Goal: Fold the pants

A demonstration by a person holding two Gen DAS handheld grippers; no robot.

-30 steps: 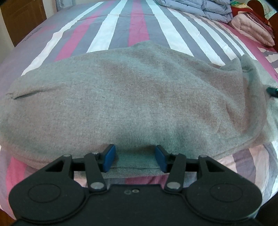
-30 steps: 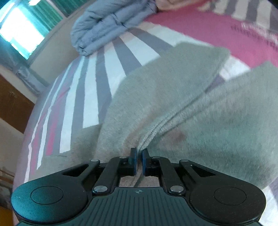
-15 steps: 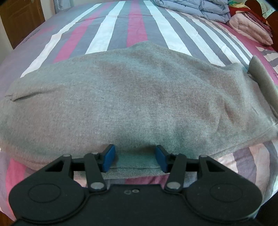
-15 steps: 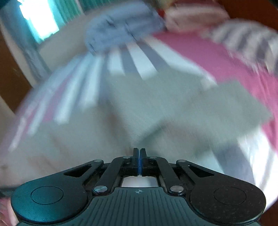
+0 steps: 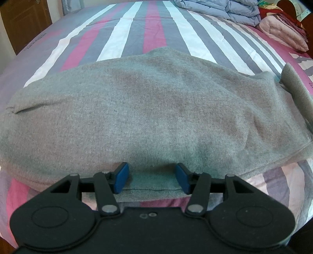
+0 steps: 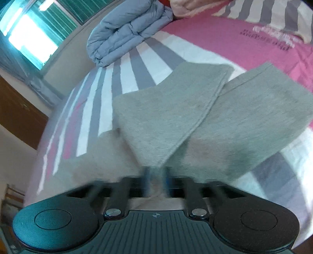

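Observation:
Grey fleece pants [image 5: 148, 109] lie flat across the striped bed, wide in the left wrist view. My left gripper [image 5: 152, 178] is open, its blue pads astride the near edge of the cloth, gripping nothing. In the right wrist view the two pant legs [image 6: 195, 117] lie side by side, their hems pointing away, one leg partly over the other. My right gripper [image 6: 156, 175] is blurred by motion, its jaws a little apart just above the near end of the legs, holding nothing.
The bed sheet [image 5: 137, 29] has pink, grey and white stripes. A folded blue quilt [image 5: 221, 7] and a pink blanket [image 5: 283, 31] lie at the far side; the quilt also shows in the right wrist view [image 6: 127, 37]. A brown wooden door [image 5: 25, 21] stands beyond the bed's left edge.
My right gripper was shut on the pant leg, laid it down beside the other leg and has opened off it. My left gripper stayed open at the near edge.

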